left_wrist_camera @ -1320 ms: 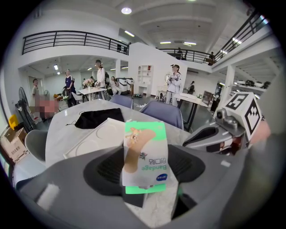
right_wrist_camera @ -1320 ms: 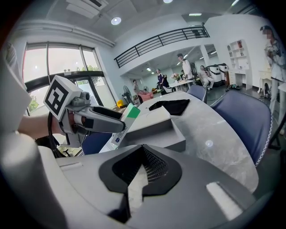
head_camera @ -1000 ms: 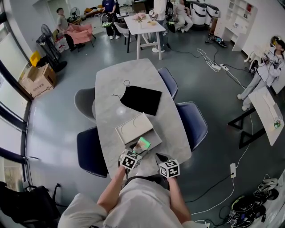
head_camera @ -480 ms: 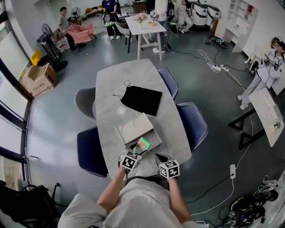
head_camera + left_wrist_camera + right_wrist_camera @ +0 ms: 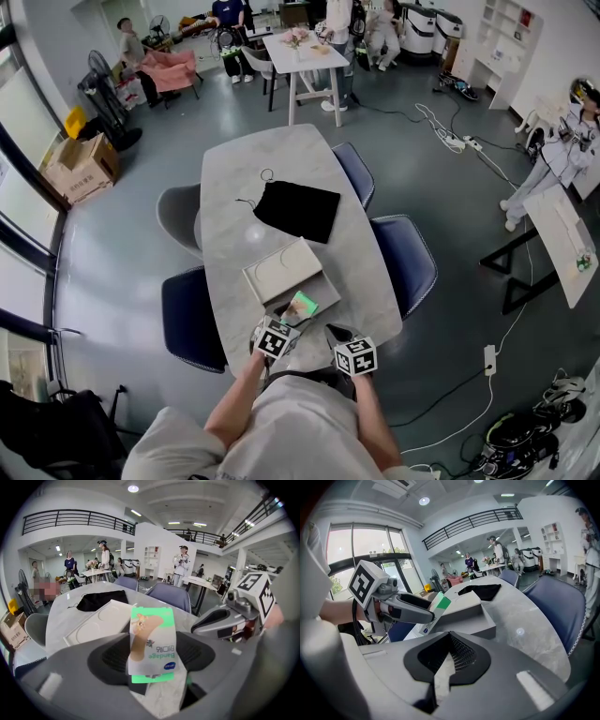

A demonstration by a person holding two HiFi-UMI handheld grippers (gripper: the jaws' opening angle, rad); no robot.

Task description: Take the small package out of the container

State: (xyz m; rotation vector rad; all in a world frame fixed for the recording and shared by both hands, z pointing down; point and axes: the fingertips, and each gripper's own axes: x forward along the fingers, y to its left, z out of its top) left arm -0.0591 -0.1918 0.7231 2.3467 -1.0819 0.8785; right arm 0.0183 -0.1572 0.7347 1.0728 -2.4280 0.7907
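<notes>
**A:** What is the left gripper [image 5: 285, 319] doing?

**B:** Its fingers [image 5: 115, 656] are closed on the package [image 5: 152, 641], one on each flat face. The package is a flat white-and-green box with a plaster drawn on it and the word "Bandage". It stands up out of the grip, leaning a little.

**A:** Where is it relative to the container [image 5: 281, 269]?

**B:** In the head view it is at the container's near right corner, held above the surface [image 5: 239, 169]. In the right gripper view it hangs tilted just in front of the container's near end. The gripper's own body covers its lower end, so I can't tell whether that end touches anything.

**A:** And the container itself?

**B:** It is a pale, shallow rectangular box lying askew on the near half of the surface. Round hollows are pressed into its top.

**A:** The right gripper [image 5: 335, 332]?

**B:** It is just right of the left one, over the near edge of the surface. Its fingers [image 5: 464, 656] are drawn together at the tips with nothing between them. Only a thin strip of the surface shows behind the tips.

**A:** Anything further off?

**B:** A black pouch [image 5: 297, 209] with a cord lies flat beyond the container, well apart from it. A blue chair [image 5: 408, 258] stands to the right of the surface.
</notes>
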